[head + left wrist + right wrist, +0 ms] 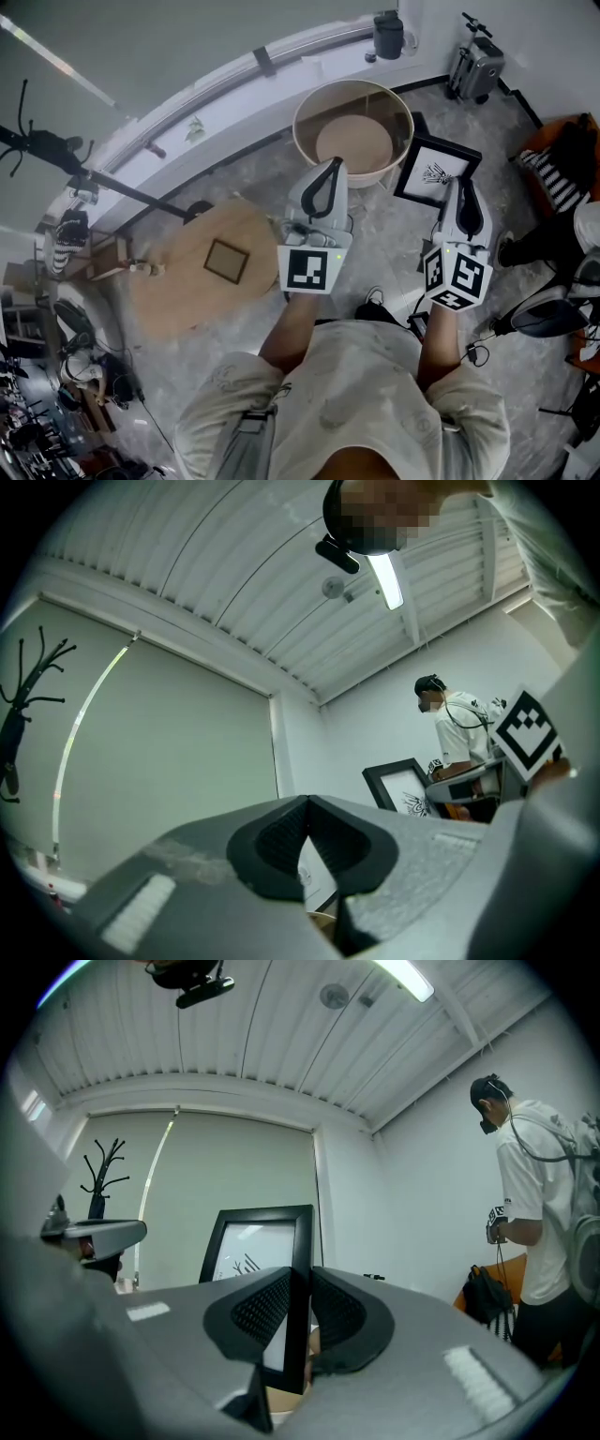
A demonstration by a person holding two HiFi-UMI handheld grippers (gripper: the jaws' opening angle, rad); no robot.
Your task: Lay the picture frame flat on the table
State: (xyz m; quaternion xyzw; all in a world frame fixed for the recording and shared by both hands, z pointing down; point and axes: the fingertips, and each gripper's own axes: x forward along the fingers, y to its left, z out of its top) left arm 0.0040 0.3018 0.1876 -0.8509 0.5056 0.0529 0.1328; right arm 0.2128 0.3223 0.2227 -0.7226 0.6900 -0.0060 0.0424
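Picture frame upright, held just beside the round rimmed table — right gripper clamped on one side edge. Left gripper — jaws together, nothing between them.

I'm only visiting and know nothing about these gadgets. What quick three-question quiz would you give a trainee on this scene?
1. True or false: the left gripper is holding the picture frame.
2. Which describes the right gripper? A: wide open and empty. B: shut on the frame's side edge. C: shut on a cup.
3. Short answer: is the frame lying flat yet?

Key
1. False: its jaws are together with nothing between them.
2. B.
3. No, it stands upright in the jaws.
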